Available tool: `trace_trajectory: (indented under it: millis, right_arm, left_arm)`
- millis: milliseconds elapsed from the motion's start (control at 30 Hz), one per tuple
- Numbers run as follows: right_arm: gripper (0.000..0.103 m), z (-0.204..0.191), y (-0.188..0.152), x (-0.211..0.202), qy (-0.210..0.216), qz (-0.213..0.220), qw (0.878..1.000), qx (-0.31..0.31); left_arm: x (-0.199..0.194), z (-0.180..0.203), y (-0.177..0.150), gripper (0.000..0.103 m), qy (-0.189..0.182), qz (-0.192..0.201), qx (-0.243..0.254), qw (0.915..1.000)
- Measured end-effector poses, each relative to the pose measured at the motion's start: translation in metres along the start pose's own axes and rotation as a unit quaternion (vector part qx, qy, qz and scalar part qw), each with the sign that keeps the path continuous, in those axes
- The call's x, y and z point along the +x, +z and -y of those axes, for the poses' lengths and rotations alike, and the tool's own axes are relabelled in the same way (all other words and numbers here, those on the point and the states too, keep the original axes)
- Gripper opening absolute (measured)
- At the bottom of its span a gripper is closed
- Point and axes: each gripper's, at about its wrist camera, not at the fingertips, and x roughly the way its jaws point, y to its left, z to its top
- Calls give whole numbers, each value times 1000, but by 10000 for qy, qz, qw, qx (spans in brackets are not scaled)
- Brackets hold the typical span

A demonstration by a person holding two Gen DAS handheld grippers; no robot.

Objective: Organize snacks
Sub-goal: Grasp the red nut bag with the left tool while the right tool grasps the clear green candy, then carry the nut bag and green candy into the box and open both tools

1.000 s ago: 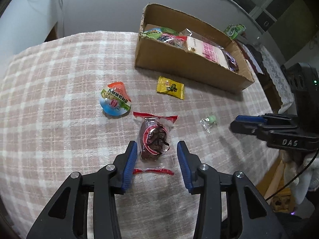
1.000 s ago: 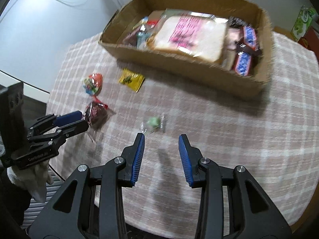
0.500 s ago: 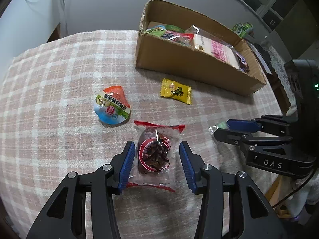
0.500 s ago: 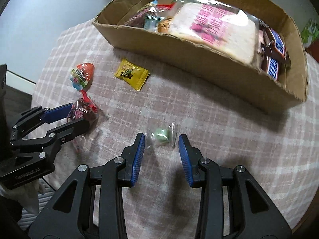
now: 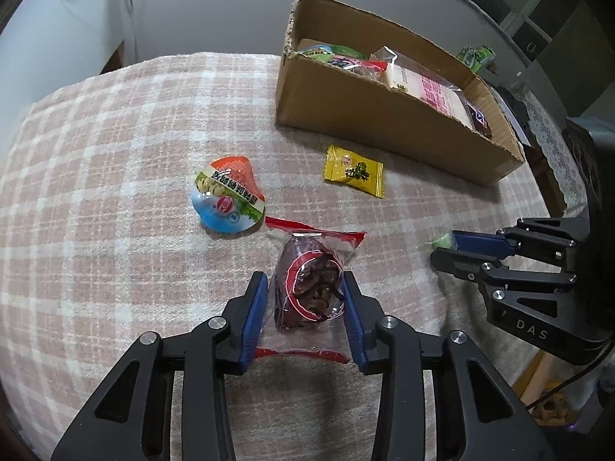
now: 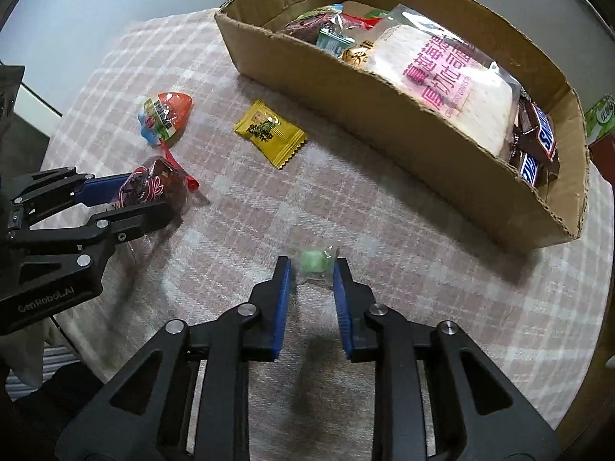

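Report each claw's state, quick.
Left claw: open, straddling the red snack pack, not clamped.
Right claw: open, around the green candy, not clamped.

A pink plaid tablecloth (image 5: pixel 115 161) covered the frame's centre; a white wall (image 5: pixel 192 7) filled the top.

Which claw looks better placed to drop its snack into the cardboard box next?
Right, probably. The right claw brackets the green candy nearer the cardboard box; the left claw, around the red packet, sits farther back.
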Motion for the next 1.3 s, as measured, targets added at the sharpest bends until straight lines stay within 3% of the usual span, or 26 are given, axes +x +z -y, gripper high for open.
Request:
trace_trajectory:
  millis: [567, 1033, 1300]
  right_arm:
    - [19, 27, -14, -35, 386, 286, 9986, 227]
    - [19, 59, 4, -104, 385, 968, 9932, 525]
    - [19, 85, 27, -136, 197, 1366, 9876, 749]
  left_arm:
    - [-17, 4, 7, 32, -55, 167, 24, 9998]
    - [-63, 26, 57, 32, -129, 880, 459, 9950]
    - [-65, 44, 89, 32, -141, 1142, 670, 9911]
